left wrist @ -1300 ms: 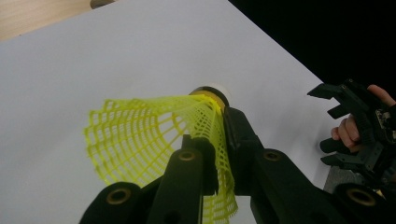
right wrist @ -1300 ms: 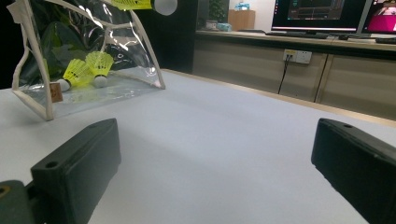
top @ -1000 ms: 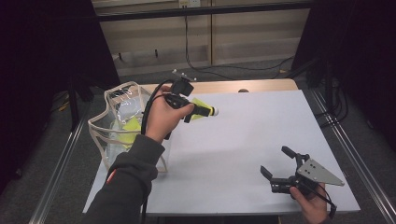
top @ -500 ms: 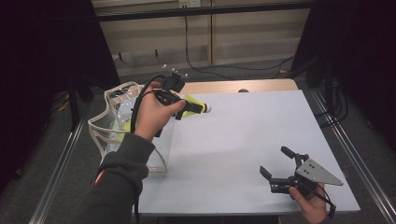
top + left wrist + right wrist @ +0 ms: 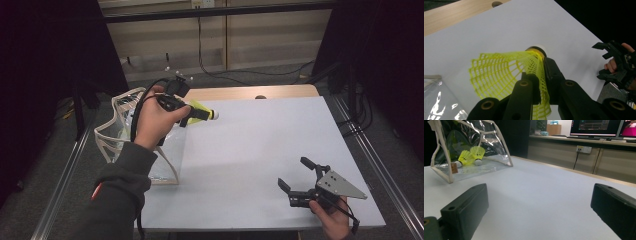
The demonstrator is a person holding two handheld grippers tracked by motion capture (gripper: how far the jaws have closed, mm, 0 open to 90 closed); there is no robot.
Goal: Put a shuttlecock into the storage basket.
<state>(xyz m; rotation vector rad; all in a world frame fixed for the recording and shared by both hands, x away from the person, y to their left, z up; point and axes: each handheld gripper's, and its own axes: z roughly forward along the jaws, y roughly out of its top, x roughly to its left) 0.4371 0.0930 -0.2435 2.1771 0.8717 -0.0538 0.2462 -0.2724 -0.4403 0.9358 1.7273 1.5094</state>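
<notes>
The yellow shuttlecock (image 5: 201, 111) is held in the left gripper (image 5: 197, 114), whose jaws are closed on the mesh skirt, as is plain in the left gripper view, where the netting (image 5: 506, 72) is pinched between the two black jaws and the white cork tip (image 5: 537, 48) points away beyond them. In the high view the shuttlecock is carried in the air above the left part of the white tabletop (image 5: 260, 150), just beside the open mouth of the clear pouch (image 5: 131, 135); its long axis runs roughly level, cork tip toward the middle of the tabletop and skirt toward the pouch. The left hand (image 5: 155, 122) is therefore the one nearer both the pouch and the thing held. The right gripper (image 5: 300, 181) is rested well apart at the near right corner, jaws spread wide with nothing between them, pointed across the tabletop toward the pouch. Inside the pouch (image 5: 471, 150), which stands upright with its cream-edged rim open, two further yellow shuttlecocks (image 5: 471, 155) are seen lying side by side on its bottom, cork ends down toward the tabletop. It is judged that the coming move turns on whether the held shuttlecock is set down on open tabletop or swung back over the rim of the pouch
</notes>
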